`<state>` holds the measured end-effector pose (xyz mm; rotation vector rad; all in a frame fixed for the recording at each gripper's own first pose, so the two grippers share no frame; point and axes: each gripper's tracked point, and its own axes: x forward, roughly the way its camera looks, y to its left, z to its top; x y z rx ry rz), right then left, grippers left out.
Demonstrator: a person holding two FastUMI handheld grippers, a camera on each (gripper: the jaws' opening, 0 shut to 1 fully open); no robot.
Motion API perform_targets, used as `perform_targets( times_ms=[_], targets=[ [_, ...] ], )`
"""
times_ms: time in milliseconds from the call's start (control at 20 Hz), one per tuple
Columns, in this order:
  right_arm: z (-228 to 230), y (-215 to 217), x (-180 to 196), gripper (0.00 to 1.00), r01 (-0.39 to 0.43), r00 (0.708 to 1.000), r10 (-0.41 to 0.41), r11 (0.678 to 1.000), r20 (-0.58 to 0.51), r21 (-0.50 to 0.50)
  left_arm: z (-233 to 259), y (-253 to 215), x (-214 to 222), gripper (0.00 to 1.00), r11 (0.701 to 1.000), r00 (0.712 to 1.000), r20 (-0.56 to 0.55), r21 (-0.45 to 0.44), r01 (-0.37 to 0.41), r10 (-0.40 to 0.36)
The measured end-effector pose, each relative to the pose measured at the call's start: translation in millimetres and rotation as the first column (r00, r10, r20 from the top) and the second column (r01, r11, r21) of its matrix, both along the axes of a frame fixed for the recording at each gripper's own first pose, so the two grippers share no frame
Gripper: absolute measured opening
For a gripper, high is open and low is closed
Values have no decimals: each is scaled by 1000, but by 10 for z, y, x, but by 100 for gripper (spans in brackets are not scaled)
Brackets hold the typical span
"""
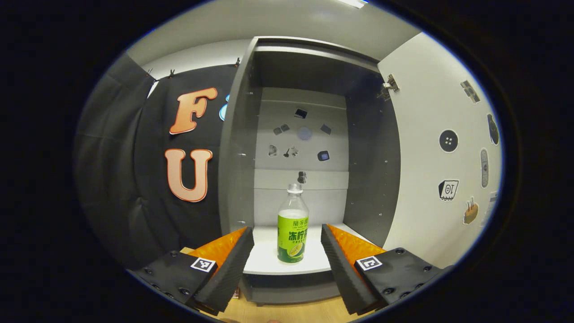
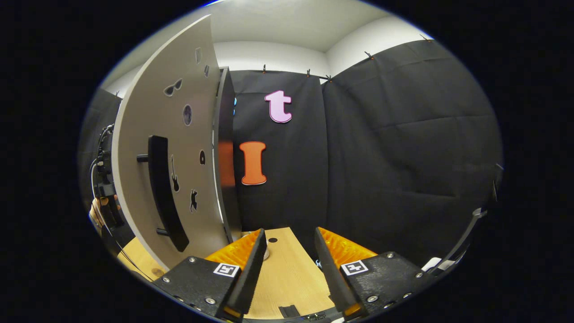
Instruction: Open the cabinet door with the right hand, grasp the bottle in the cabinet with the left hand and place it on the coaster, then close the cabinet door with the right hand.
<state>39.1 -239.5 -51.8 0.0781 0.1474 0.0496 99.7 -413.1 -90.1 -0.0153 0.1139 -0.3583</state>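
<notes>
A clear bottle (image 1: 293,224) with a green label and a white cap stands upright on the white shelf (image 1: 269,255) inside the grey cabinet (image 1: 237,148). My left gripper (image 1: 287,235) is open, its fingers spread either side of the bottle and still short of it. The cabinet door (image 1: 435,148) is swung wide open to the right. In the right gripper view the door's outer face (image 2: 179,148) with its long black handle (image 2: 163,193) stands to the left. My right gripper (image 2: 289,240) is open over the wooden tabletop (image 2: 287,273), apart from the handle.
Small stickers dot the cabinet's back panel (image 1: 300,134) and both faces of the door. A person's hand with cables (image 2: 101,202) shows behind the door's edge. A small round object (image 2: 265,253) lies on the table by my right gripper's left finger.
</notes>
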Motion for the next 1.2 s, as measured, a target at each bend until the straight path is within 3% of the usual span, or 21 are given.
perform_targets(
  times_ms=[50,100,150,250,600,850,950,1000,1200],
  targets=[
    [-16,-26,11,75,11,1000,-11,1000,1,4,-34,-42,48,96,1000,1000,-2,14,-4,4],
    [-22,-64,19,73,22,1000,-22,1000,5,7,-63,-98,116,96,1000,1000,-2,24,-1,1],
    [-6,-95,46,88,27,1000,-27,1000,6,10,-95,-159,171,98,1000,1000,-3,31,4,-4],
    [-29,-117,93,98,37,999,-37,999,2,17,-157,-245,316,96,999,1000,-2,53,0,0],
    [-105,-203,94,98,56,998,-55,998,-13,25,-343,-322,901,98,994,999,-7,95,-45,46],
    [-206,-272,90,98,77,996,-76,996,-38,34,-526,-404,1090,98,993,998,-44,113,-34,39],
    [-244,-301,68,98,84,996,-82,996,-46,37,-555,-452,1084,92,994,998,-59,103,-24,31],
    [-260,-319,62,98,87,995,-85,996,-48,37,-550,-474,1066,83,996,998,-64,92,-11,17],
    [-283,-350,81,98,96,994,-94,995,-55,37,-441,-503,813,82,999,997,-78,21,32,-30]
  ],
)
